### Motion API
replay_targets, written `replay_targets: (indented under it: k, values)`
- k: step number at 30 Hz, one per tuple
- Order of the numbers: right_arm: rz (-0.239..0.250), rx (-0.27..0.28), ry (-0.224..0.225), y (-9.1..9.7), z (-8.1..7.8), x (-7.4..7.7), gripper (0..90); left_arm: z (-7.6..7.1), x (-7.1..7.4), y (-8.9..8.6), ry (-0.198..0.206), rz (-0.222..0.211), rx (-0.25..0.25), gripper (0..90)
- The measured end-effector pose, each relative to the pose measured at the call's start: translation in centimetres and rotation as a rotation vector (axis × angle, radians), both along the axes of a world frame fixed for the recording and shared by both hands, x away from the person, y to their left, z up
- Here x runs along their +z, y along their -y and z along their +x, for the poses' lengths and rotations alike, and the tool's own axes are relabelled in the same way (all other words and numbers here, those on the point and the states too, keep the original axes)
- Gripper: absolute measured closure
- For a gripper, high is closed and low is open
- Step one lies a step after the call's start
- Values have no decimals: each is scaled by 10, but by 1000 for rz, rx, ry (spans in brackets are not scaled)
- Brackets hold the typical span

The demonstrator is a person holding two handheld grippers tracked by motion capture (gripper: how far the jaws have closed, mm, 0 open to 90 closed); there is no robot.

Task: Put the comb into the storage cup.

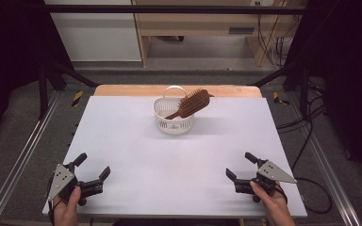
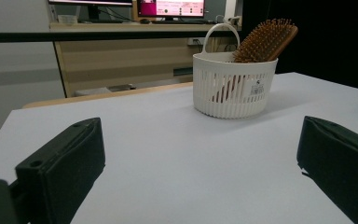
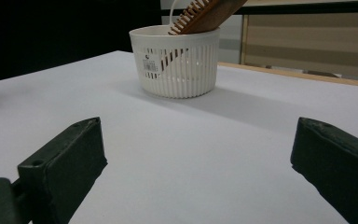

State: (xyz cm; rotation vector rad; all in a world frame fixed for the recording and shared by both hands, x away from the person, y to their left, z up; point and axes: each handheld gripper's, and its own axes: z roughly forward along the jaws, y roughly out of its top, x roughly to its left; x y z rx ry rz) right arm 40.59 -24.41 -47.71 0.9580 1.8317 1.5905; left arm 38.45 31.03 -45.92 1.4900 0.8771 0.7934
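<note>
1. Left gripper (image 1: 90, 170) rests at the near left corner of the table (image 1: 122, 155), jaws spread wide and holding nothing. In the left gripper view both black jaws stand far apart with bare table surface between them.
2. Right gripper (image 1: 242, 165) rests at the near right corner, jaws likewise wide apart and empty. Each gripper is held by one of the person's hands at the near edge.
3. White slotted basket (image 1: 173, 116) stands upright near the middle of the far edge, well apart from both grippers. Its thin handle arches over the far side of the rim.
4. Wooden hairbrush (image 1: 192, 103) sits tilted in the basket: handle end down inside it, bristled head leaning out over the rim toward the far right corner. Its long axis runs from low near-left to high far-right in the high view.
5. Key relation: the basket lies straight ahead of both grippers and roughly midway between them; neither is clearly nearer. Because the brush head overhangs the right side of the rim, the right gripper appears to have the more direct line to it.
6. Judgement: a grasp on the head would likely need the jaws turned across the long axis, with the basket steadied against tipping.
</note>
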Motion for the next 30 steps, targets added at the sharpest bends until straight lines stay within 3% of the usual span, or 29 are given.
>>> replay_targets:
  k: [24,27,30]
  values:
    - [-12,21,38,-13,6,2,29,-2,1,3,0,-2,-12,8]
    - [-17,24,49,-17,8,3,29,-3,0,5,-25,-7,-28,9]
    - [-18,22,63,-21,11,3,30,-4,-1,7,-26,-1,-26,9]
